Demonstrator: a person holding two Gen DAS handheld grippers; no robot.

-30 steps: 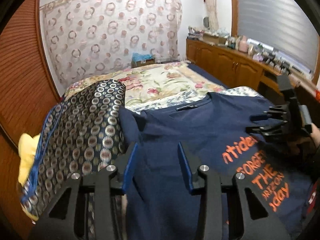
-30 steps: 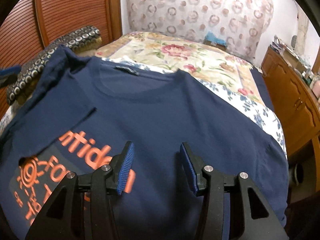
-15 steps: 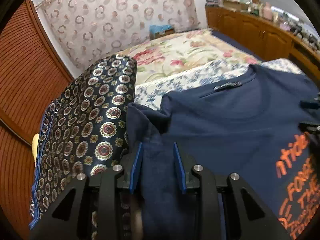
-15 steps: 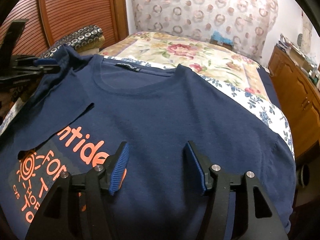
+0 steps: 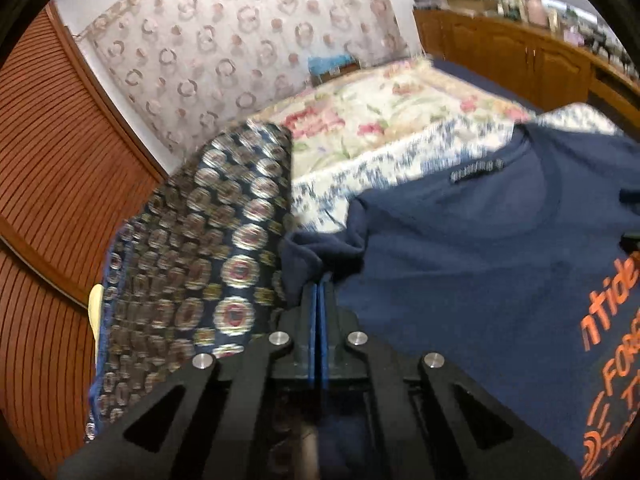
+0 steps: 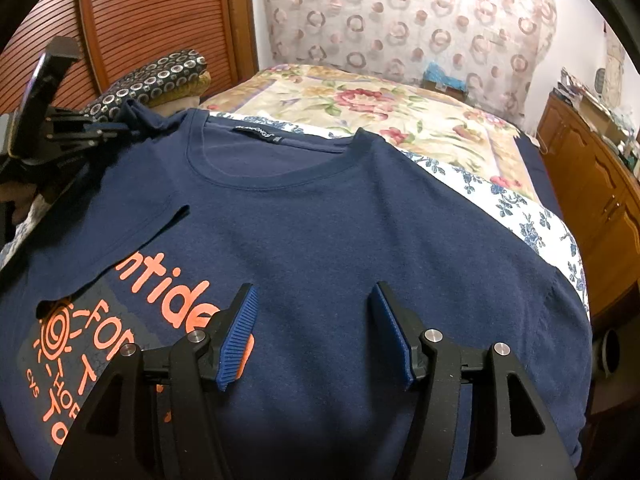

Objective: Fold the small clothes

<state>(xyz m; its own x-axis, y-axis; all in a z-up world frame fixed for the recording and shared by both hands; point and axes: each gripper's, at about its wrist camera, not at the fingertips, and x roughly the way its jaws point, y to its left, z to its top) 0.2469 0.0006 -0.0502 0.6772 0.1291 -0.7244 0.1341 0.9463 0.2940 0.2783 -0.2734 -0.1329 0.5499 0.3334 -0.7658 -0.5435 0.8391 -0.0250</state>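
Navy T-shirt (image 6: 320,220) flat on bed (image 6: 420,120), collar far from grippers. Left gripper (image 5: 319,292) clamped on bunched sleeve (image 5: 316,252) just ahead of tips. Right gripper (image 6: 314,332) wide, empty, over chest. Shirt body lies rightward of left gripper; fold goes that way.

orange print is running across the chest of the navy t-shirt (image 6: 320,220): "ntide" is showing in big rounded letters, with the word's start lying under a folded sleeve and its end hiding behind a gripper finger. below it, "for", "t", "hop", "to" and a small "cys" are showing beside a sun-like spiral sign. the black neck label (image 6: 258,133) is carrying white letters reading roughly "rumongs", though i cannot tell for sure. in the left wrist view the same label is blurring out; "ntide" and "for" are showing.
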